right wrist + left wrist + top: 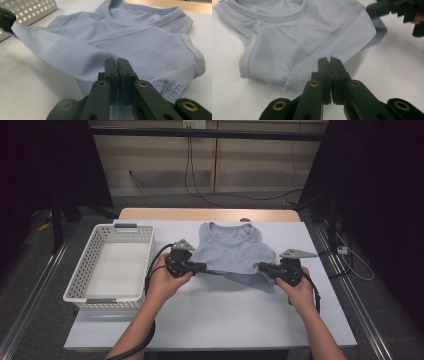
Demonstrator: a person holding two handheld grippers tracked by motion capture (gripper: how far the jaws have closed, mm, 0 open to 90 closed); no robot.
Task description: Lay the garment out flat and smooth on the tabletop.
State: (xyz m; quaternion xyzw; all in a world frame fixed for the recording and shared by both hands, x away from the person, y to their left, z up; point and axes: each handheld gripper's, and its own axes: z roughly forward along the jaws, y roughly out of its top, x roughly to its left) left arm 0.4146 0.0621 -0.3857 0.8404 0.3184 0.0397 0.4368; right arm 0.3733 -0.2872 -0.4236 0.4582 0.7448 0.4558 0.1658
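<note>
A light blue ribbed shirt (232, 250) lies on the white table (215, 315), collar at the far side, with its lower part folded up over the chest. My left gripper (200, 267) is shut on the left end of the fold, and the jaw tips (329, 60) meet at the cloth's edge (307, 50). My right gripper (263, 267) is shut on the fold's right end, and blue fabric (140, 42) shows between its closed jaws (117, 61). The stretch of cloth between the two grippers is pulled fairly taut. The left gripper (6, 20) pinches a corner in the right gripper view.
A white perforated basket (85, 257) stands empty at the table's left, close to the left hand, with its wall (32, 8) in the right gripper view. A wooden strip (210, 214) runs along the table's far edge. Dark stands and cables lie on the floor beyond.
</note>
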